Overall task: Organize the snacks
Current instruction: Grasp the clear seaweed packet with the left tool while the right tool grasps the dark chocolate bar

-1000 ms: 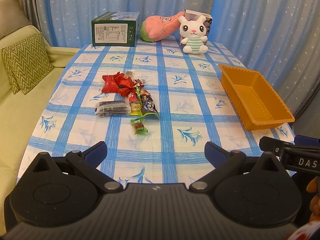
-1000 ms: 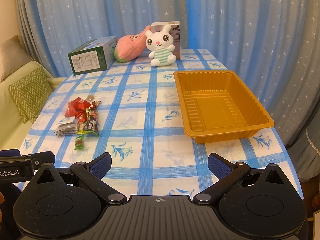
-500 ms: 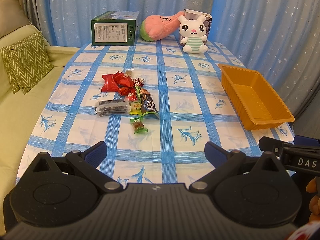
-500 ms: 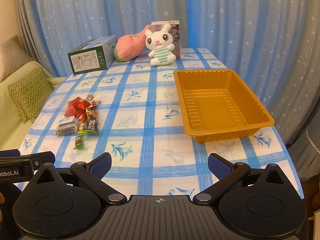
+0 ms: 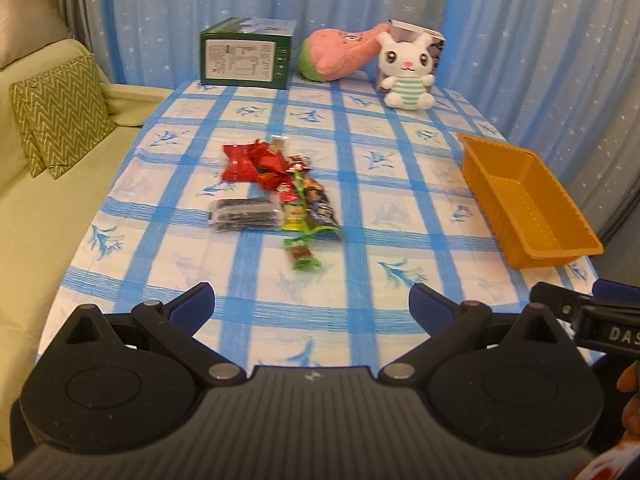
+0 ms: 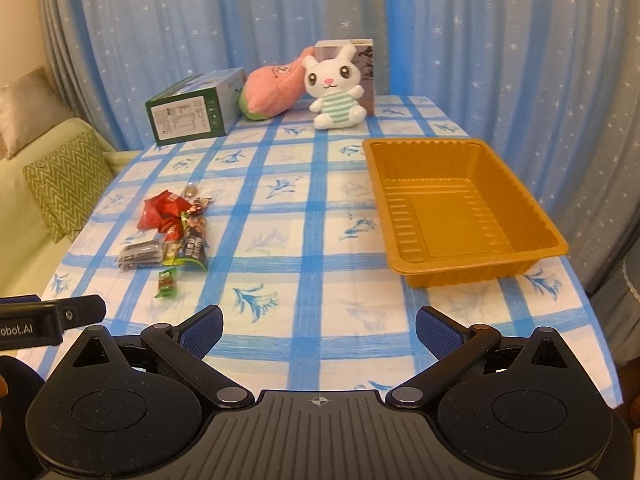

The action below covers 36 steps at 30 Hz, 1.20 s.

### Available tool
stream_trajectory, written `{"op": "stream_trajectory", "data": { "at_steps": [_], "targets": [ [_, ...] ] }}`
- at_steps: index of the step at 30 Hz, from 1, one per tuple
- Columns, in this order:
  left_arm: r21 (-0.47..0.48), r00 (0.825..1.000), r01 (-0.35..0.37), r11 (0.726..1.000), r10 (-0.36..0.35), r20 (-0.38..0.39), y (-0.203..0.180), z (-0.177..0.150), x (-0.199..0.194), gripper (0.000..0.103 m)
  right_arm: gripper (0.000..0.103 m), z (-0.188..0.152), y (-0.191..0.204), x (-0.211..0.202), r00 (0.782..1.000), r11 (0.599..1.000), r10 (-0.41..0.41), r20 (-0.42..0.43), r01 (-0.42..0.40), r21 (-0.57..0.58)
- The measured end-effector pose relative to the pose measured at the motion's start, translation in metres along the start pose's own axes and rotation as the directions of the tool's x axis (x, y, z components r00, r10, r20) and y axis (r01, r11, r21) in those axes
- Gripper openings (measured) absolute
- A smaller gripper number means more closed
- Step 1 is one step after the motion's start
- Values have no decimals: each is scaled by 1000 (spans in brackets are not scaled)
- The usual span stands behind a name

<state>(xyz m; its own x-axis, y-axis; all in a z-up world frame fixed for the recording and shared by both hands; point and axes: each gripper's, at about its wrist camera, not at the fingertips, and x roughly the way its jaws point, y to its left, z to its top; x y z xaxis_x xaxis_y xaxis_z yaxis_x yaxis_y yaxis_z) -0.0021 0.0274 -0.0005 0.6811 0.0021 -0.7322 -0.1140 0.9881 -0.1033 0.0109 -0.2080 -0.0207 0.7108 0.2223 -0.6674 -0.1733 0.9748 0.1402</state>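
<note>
Both grippers hung low over the near edge of the desk (image 6: 304,216), and nothing was in either one. The left gripper (image 5: 311,304) had its blue-padded fingers spread wide, bare checked cloth showing between them. Same story on the right gripper (image 6: 319,326): jaws splayed wide apart, holding nothing.

The snacks (image 5: 276,196) lay in a loose heap on the left half of the desk, well ahead of the left gripper. Crumpled red wrappers (image 5: 252,162) sat at the far side, a dark bar packet (image 5: 245,214) on the left of the heap, and one small green-wrapped candy (image 5: 301,254) lay just apart, nearest the grippers.

Over on the right stood the orange tray (image 6: 476,256), well apart from the heap, with only its ribbed floor showing inside.

At the far end sat a green box (image 6: 196,112), a pink plush (image 6: 272,92) and a white bunny plush (image 6: 334,88).
</note>
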Motion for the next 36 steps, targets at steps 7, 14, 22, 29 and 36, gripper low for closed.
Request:
{"op": "stream_trajectory", "data": {
  "at_steps": [7,14,22,29,36],
  "targets": [
    [12,1000,-27,1000,27,4,31,17,19,101,102,10,23,24,998,997,68,-2,-68,-38],
    [129,1000,-21,991,21,-3,58,47,50,94,91,26,48,57,992,989,128,-17,-129,-71],
    [336,992,113,935,-86,-94,77,65,105,86,80,41,71,105,983,980,174,-60,-179,-93],
    [540,978,207,816,-161,-132,77,69,148,78,71,51,86,147,972,969,211,-103,-222,-109],
    [614,947,321,721,-229,-226,77,76,185,62,64,57,97,179,962,959,241,-132,-257,-124]
  ]
}}
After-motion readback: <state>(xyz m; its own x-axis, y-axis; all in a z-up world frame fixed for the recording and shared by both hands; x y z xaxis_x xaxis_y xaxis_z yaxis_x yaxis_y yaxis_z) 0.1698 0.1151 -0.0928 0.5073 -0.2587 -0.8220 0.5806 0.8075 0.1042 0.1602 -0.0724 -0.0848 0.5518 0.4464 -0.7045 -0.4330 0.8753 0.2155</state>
